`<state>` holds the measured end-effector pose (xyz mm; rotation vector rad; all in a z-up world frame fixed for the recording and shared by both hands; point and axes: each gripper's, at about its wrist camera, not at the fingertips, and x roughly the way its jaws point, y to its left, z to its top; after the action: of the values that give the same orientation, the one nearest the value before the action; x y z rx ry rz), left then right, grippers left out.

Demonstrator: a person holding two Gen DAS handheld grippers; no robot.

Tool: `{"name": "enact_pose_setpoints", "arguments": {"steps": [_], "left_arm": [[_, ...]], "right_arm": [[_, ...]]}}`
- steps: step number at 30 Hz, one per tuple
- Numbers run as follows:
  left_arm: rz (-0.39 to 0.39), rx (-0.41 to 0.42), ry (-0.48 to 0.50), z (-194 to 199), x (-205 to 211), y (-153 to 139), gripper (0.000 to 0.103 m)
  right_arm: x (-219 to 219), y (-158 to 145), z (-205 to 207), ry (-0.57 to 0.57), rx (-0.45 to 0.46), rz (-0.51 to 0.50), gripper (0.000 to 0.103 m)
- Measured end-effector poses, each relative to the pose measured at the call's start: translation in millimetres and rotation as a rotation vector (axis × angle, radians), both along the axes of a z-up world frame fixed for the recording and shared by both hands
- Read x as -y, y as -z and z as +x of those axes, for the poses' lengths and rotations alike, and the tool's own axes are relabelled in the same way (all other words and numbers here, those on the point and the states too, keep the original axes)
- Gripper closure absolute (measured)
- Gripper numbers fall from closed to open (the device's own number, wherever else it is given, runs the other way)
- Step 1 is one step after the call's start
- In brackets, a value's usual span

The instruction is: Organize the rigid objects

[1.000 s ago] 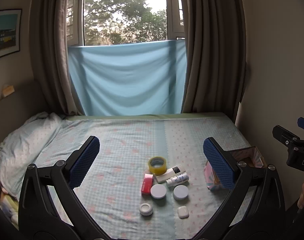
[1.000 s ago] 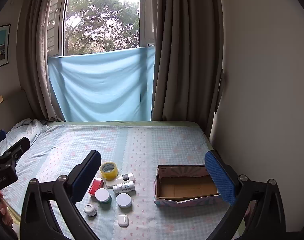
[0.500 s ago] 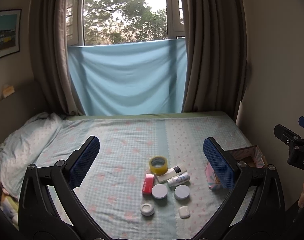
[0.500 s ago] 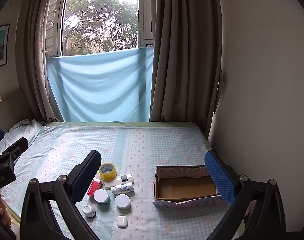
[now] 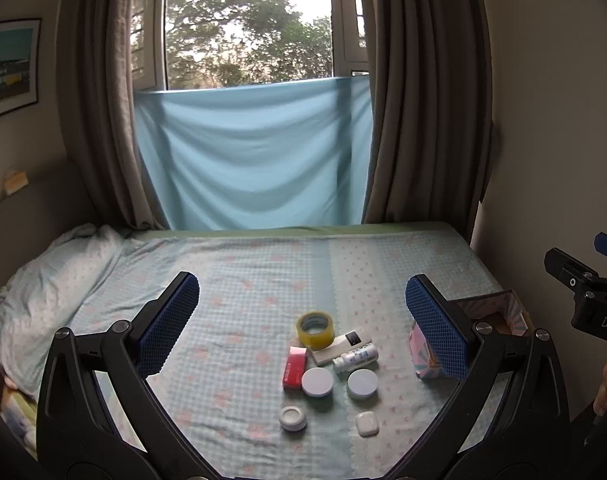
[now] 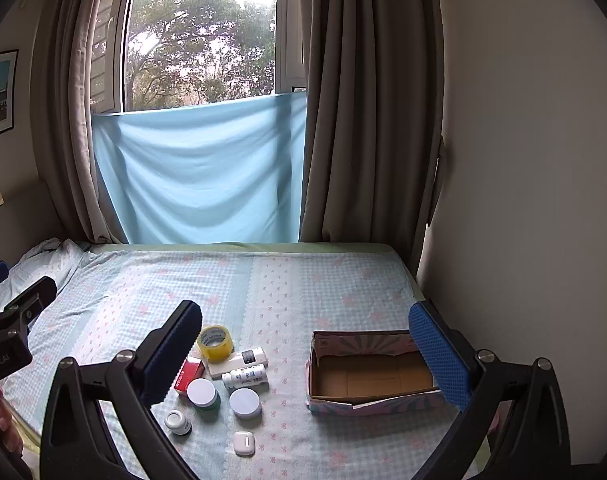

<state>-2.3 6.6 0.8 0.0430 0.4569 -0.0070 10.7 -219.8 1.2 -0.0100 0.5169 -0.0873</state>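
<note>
Several small items lie clustered on the bed: a yellow tape roll [image 5: 314,330], a red box [image 5: 295,367], a white remote-like stick [image 5: 340,346], a small white bottle [image 5: 355,357], two white-lidded jars [image 5: 317,382] [image 5: 362,383], a small white pot [image 5: 292,418] and a white earbud case [image 5: 367,423]. An open, empty cardboard box [image 6: 371,374] stands to their right. My left gripper [image 5: 303,328] is open and empty, above the cluster. My right gripper [image 6: 305,354] is open and empty, between cluster and box.
The bed [image 6: 263,280] has a light blue checked sheet; a rumpled pillow [image 5: 51,280] lies at the left. A wall [image 6: 523,200] runs along the bed's right side. Curtains and a blue cloth [image 5: 247,160] hang at the window behind.
Both grippers have drifted slightly; the items sit a little further right in the left view and left in the right view. Nothing was grasped or moved.
</note>
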Motion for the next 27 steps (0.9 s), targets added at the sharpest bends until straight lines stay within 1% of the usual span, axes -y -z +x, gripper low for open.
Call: {"name": "enact_pose_setpoints", "arguments": {"steps": [7,13,20,27], "left_arm": [[-0.001,0.001,-0.006,1.8,-0.7,-0.4,0.0],[-0.001,0.009,0.002,2.6,-1.0,0.7,0.0],[0.006,0.032,0.006,0.4,-1.0,1.1,0.0],[0.004,0.024,0.014,1.8,-2.7,0.3,0.0]], "right_arm": [[-2.9,0.1,0.4,0.004,-0.004,-0.008,0.0],[-4.6,-1.2,1.7,0.004,-0.003,0.008,0.0],[-4.2,-0.9,2.3,0.005,0.001,0.015,0.0],[-4.6,-2.0,3.7,0.003,-0.001,0.014,0.0]]}}
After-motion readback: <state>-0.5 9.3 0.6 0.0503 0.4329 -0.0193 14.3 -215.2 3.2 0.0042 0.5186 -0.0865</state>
